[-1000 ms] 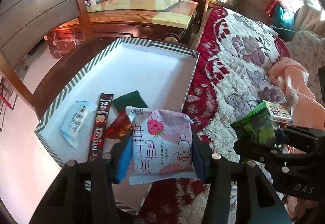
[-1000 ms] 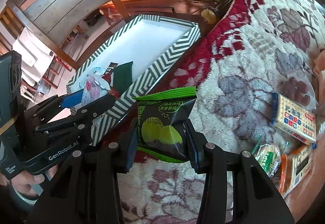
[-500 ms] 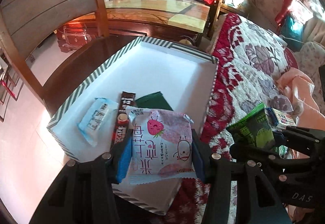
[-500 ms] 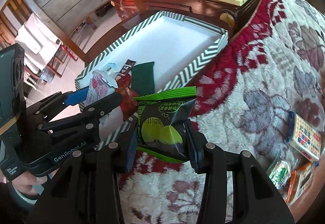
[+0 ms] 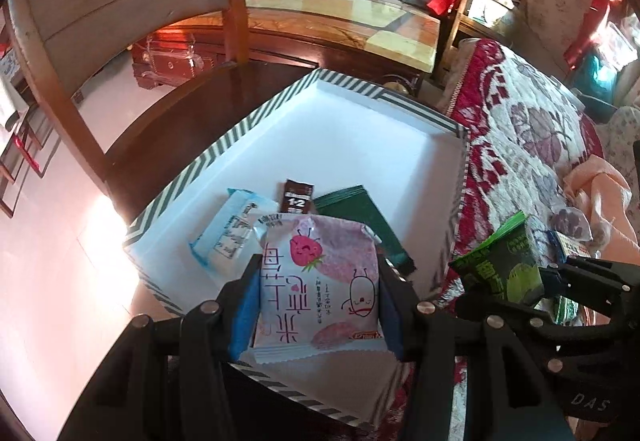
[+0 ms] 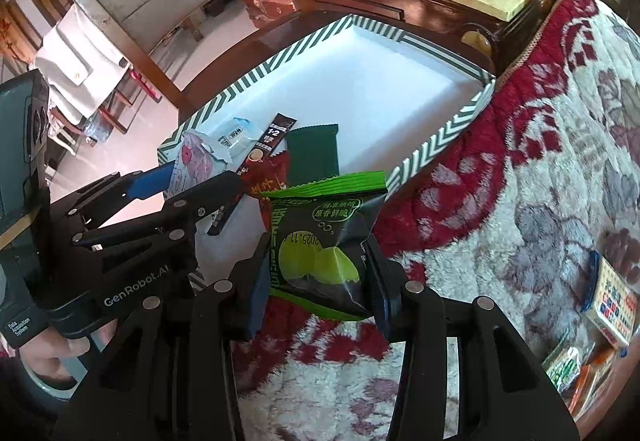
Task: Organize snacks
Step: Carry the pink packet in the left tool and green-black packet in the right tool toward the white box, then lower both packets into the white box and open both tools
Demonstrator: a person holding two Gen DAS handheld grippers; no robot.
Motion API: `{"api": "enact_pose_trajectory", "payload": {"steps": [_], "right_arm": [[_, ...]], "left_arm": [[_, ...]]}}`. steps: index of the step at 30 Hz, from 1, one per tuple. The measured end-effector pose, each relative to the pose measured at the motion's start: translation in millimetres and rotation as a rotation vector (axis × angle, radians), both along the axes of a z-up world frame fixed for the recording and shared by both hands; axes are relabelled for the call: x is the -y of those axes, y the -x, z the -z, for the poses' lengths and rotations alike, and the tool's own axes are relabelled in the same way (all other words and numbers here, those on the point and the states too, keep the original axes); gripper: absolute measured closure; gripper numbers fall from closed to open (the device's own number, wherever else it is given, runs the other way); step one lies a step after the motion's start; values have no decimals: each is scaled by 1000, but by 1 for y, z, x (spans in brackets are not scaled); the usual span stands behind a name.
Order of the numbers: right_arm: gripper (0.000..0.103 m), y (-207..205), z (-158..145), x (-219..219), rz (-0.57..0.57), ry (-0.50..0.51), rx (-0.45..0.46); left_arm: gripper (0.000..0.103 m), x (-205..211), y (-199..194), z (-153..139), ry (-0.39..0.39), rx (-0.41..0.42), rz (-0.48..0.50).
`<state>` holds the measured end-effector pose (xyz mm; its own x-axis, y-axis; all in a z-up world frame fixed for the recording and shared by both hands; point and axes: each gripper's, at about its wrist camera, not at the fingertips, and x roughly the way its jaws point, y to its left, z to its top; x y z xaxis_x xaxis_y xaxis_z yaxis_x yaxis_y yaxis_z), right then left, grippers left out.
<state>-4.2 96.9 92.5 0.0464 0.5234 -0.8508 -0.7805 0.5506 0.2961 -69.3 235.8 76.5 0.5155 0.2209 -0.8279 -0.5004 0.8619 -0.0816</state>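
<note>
- Nearest, left gripper point(image 5: 318, 291) pinching a pink pack point(image 5: 318, 281) by its two side edges, flat face up, hanging over the near end of the tray point(image 5: 224, 149).
- Beside it, right gripper point(image 6: 316, 265) clamped on a green pack point(image 6: 320, 241) the same way, by the side edges; pack poised over the blanket point(image 6: 540, 181), just short of the tray's striped wall, not yet above the white floor.
- Both packs probably light, puffed with air, film slick and crinkly; contents likely brittle, so a hard squeeze risks crushing. Best held at the flat crimped edges or across the width as now, not on the bulging middle.
- Next in, on the tray floor near the front: a pale blue pack point(image 5: 230, 237), a dark coffee stick point(image 5: 296, 197) lying partly on it or just beside, a dark green pack point(image 5: 360, 217), and a red pack point(image 6: 268, 177) seen only from the right wrist, tucked under the stick.
- Farther in, rest of the tray floor bare white, plenty of room for a drop.
- Off to the side on the blanket, well apart from the tray: a boxed snack point(image 6: 610, 305) and several small packs point(image 6: 564, 365), still waiting.
- Beyond, tray resting on a dark wooden seat point(image 5: 168, 121), chair back point(image 5: 120, 1) behind.
</note>
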Motion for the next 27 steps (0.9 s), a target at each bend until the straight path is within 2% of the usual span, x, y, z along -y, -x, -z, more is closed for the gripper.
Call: {"api": "enact_pose_trajectory", "payload": {"steps": [11,27], "right_arm": [[61,1,6,-39,-64,28,0],[61,-9,22,-70,-106,61,-33]], "left_arm": [[48,-19,-1,8,20,-19,-52],[48,-50,-12,24,70,-75,-133]]}}
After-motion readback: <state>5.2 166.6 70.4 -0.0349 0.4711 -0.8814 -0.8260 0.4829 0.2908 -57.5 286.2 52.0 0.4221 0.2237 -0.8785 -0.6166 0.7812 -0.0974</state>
